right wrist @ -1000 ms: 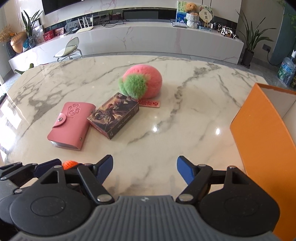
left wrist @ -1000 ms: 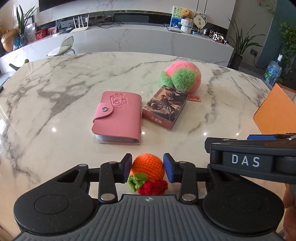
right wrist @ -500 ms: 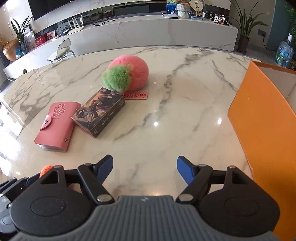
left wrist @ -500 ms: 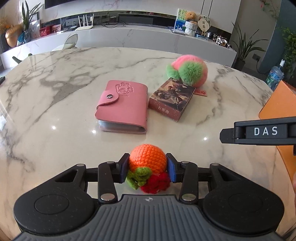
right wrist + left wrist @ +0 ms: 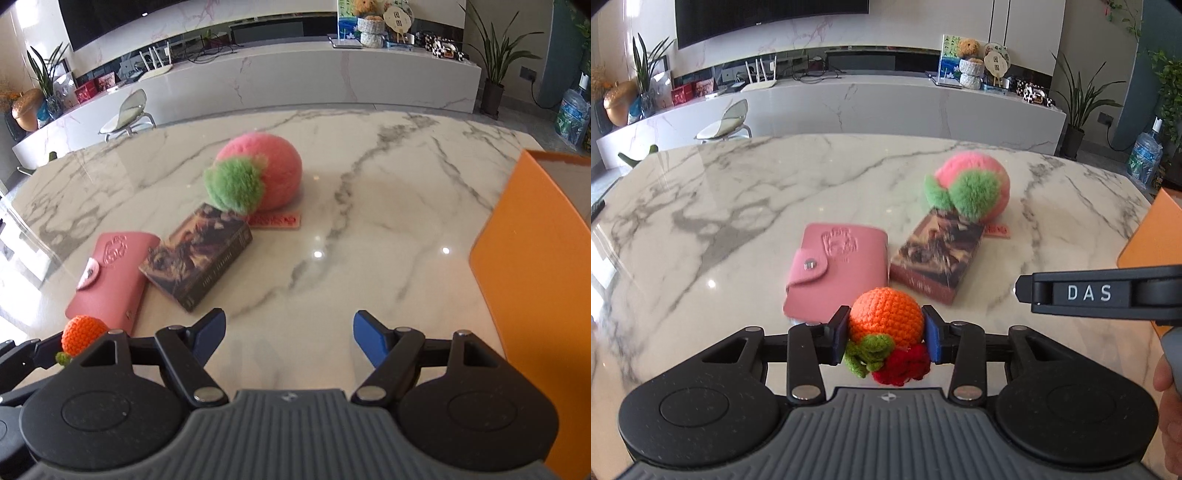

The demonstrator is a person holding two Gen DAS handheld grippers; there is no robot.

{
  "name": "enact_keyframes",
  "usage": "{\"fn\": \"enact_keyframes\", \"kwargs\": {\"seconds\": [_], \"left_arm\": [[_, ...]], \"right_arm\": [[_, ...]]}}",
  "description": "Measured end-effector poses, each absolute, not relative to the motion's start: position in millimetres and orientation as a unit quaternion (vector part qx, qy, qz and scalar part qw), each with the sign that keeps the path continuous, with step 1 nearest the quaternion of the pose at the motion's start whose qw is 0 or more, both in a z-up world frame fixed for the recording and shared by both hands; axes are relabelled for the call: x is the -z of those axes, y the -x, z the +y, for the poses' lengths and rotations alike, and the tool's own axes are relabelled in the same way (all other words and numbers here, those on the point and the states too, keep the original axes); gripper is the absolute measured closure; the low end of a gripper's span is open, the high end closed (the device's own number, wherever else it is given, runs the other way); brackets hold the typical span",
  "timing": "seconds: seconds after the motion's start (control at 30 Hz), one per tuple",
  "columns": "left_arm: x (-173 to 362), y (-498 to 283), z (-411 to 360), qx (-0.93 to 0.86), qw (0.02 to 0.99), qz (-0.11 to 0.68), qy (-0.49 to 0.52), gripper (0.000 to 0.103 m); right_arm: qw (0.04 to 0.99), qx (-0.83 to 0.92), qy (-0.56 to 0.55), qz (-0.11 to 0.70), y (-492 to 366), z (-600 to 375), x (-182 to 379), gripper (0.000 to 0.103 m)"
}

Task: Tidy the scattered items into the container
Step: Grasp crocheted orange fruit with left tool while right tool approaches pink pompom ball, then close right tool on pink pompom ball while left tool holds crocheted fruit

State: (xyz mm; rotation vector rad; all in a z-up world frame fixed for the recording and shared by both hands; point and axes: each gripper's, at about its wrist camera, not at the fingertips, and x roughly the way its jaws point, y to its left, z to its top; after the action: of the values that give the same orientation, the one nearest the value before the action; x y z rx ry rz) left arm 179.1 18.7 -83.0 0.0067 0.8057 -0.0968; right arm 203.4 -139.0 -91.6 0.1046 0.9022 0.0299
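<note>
Both grippers angled down over marble table (image 5: pixel 388 206). Left gripper (image 5: pixel 885 336) near, left of right gripper (image 5: pixel 289 334). On table: one pink card wallet (image 5: pixel 842 266), one card box (image 5: pixel 936 258), one pink-green plush ball (image 5: pixel 971 186), one red tag (image 5: pixel 275 220); one orange container (image 5: pixel 535 266) at right edge. Left jaws narrow, pads pressed on crocheted orange (image 5: pixel 886 317), lifted just near of wallet. Right jaws fairly wide, nothing between.

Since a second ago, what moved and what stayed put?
The left gripper lifted the orange knitted fruit off the table, its jaws opening slightly yet gripping. The right gripper stays open and empty. Wallet, card box, fluffy peach, orange box didn't move.
</note>
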Motion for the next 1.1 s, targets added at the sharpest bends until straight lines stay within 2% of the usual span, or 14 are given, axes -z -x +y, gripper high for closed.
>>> {"fn": "enact_keyframes", "kwargs": {"seconds": [0.3,0.47,0.53,0.57,0.9,0.97,1.0,1.03,1.1], "left_arm": [[78.5,-232.5,20.8,0.04,0.927,0.373,-0.009,0.056],[85.2,-252.6,22.8,0.036,0.931,0.363,-0.027,0.056],[89.5,-257.5,23.9,0.034,0.931,0.362,-0.033,0.056],[91.0,-259.5,24.8,0.035,0.931,0.363,-0.032,0.056],[98.9,-269.7,24.9,0.038,0.932,0.36,-0.033,0.056],[99.7,-270.6,24.4,0.039,0.932,0.359,-0.036,0.056],[99.7,-271.1,23.8,0.039,0.932,0.358,-0.037,0.056],[99.8,-271.2,23.5,0.039,0.932,0.358,-0.037,0.056],[100.0,-271.8,23.4,0.038,0.932,0.358,-0.037,0.056]], "right_arm": [[0.915,-0.028,-0.05,0.4,-248.1,-132.3,80.7,0.025],[0.924,-0.03,-0.043,0.379,-283.2,-125.2,85.0,0.021],[0.927,-0.027,-0.038,0.373,-296.9,-123.1,88.1,0.013],[0.928,-0.026,-0.036,0.369,-302.2,-122.1,89.9,0.012],[0.929,-0.032,-0.021,0.369,-340.6,-115.1,115.3,0.012],[0.929,-0.035,-0.012,0.369,-343.7,-113.5,118.4,0.017],[0.928,-0.037,-0.009,0.371,-345.0,-112.9,120.4,0.023],[0.926,-0.039,-0.009,0.375,-346.4,-112.7,122.3,0.033],[0.923,-0.044,-0.011,0.381,-347.8,-112.2,125.0,0.044]]}}
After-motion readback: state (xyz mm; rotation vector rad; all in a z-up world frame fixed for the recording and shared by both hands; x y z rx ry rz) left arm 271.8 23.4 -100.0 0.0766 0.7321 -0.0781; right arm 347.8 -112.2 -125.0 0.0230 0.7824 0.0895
